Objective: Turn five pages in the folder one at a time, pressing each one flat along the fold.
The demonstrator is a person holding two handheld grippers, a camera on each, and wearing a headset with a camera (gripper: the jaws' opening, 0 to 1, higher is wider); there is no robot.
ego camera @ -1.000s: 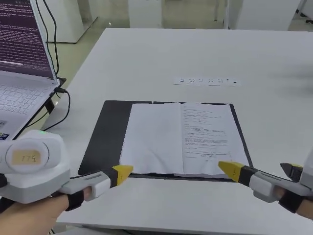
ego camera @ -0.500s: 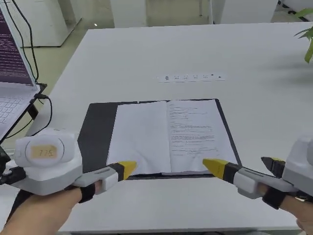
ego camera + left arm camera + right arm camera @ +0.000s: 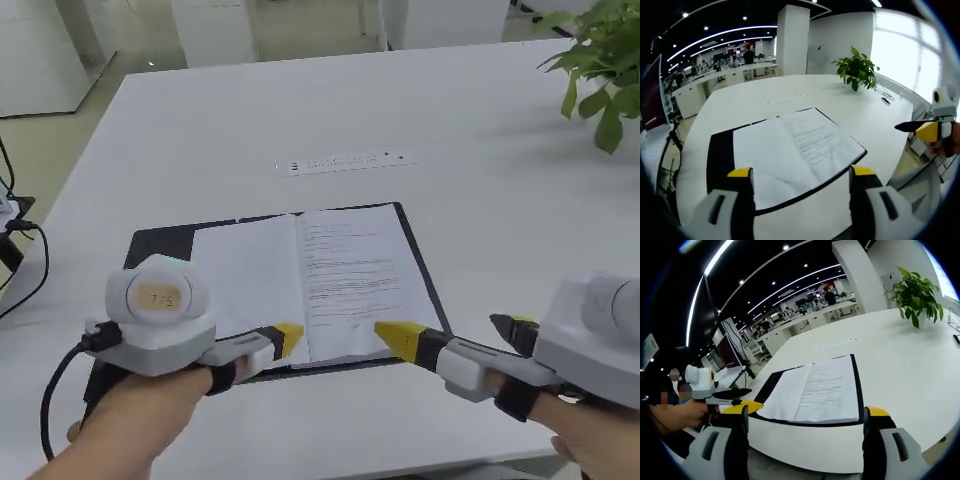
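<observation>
Folder (image 3: 160, 250): lying open and flat on the white desk (image 3: 480, 180), just ahead of both claws; it is keeping the same place and lie as a second ago, and the shift in the head view is the camera swinging.
Pages: the blank left page (image 3: 245, 280) and the printed right page (image 3: 355, 275) are lying flat either side of the folder's fold (image 3: 303, 290); none is lifting.
Left claw (image 3: 801, 172): gaping wide and carrying nothing; it is drifting along the folder's near edge, from the blank page's outer corner towards the fold.
Right claw (image 3: 808, 410): also spread wide and empty, hovering at the folder's near edge by the printed page, about where it was.
Page turn: apparently not yet starting; the claws are closing in, probably setting up a pinch on the printed page's near edge.
</observation>
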